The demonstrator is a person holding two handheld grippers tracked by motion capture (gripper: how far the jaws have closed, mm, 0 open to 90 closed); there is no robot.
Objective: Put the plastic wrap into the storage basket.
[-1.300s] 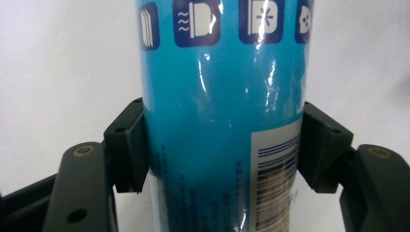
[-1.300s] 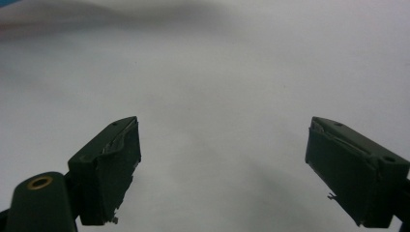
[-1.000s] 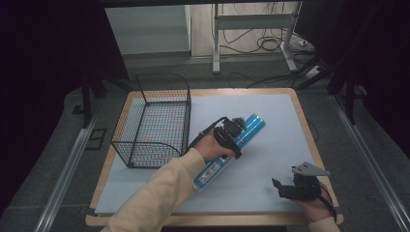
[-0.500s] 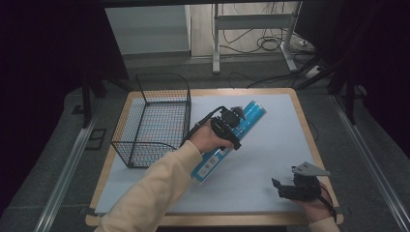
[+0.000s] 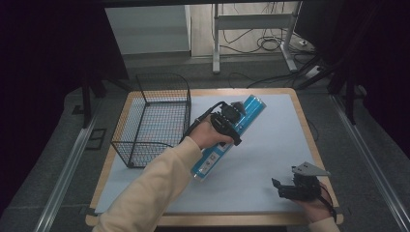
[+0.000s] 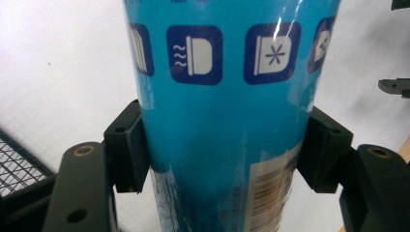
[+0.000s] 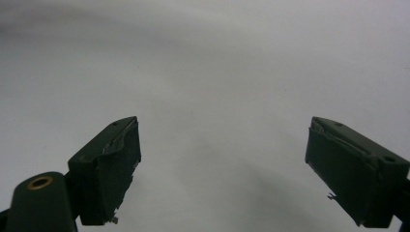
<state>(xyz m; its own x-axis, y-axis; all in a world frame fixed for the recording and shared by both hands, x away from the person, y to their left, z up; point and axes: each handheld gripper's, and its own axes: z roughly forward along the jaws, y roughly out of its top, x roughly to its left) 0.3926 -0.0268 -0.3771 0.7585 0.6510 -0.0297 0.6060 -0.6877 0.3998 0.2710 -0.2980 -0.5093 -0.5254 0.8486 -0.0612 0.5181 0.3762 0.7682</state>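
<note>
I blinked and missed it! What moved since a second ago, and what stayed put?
The left tool, clamped on the blue tube, lifted it a little higher, and its far end now tips up above the white mat. Nothing was grabbed or let go. The right tool stayed open at the near right corner, and the wire basket didn't move.

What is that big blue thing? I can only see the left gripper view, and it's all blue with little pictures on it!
Observer: A long blue tube, clamped by the left gripper and tilted above the table.
Operator: What's the black netting in my corner?
Observer: A wire basket, standing left of the tube.
Operator: What's the other hand doing?
Observer: The right gripper sits at the table's near right corner, jaws open, holding nothing.
</note>
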